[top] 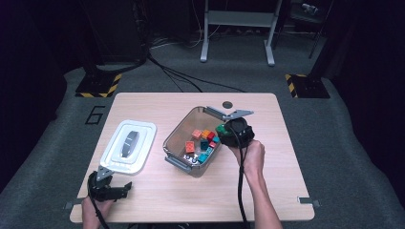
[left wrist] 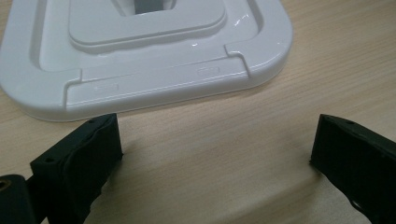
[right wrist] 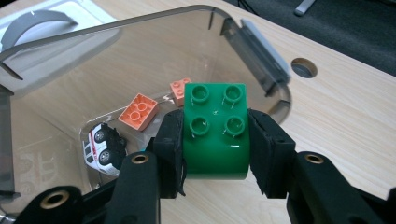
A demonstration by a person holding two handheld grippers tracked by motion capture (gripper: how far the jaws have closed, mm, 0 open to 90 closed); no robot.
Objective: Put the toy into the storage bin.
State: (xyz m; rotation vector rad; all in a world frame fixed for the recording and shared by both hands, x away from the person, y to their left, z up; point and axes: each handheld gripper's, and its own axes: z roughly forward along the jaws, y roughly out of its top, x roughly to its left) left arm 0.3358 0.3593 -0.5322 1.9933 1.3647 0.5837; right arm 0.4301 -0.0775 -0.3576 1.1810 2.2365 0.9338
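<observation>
Right gripper (right wrist: 215, 154) clamped on a green four-stud building brick (right wrist: 215, 128), pads pressing both flanks, studs facing the camera; lower end of the brick cut off behind the jaws. Held above the near-right rim of a clear plastic storage bin (top: 177, 133), as seen from the high view, where the brick (top: 221, 129) shows only as a small green patch beside the black gripper body (top: 237, 132). Inside the bin, through the right gripper view: two orange bricks (right wrist: 138, 111), a white toy car (right wrist: 103, 148) partly masked by the left jaw. From above, a heap of red, orange and teal bricks (top: 203, 142), individual shapes hard to separate. Left gripper (left wrist: 217, 149) resting low over bare wooden table (left wrist: 261, 121), jaws spread wide with nothing between, just short of the white bin lid (left wrist: 140, 60), whose far side runs out of frame.
</observation>
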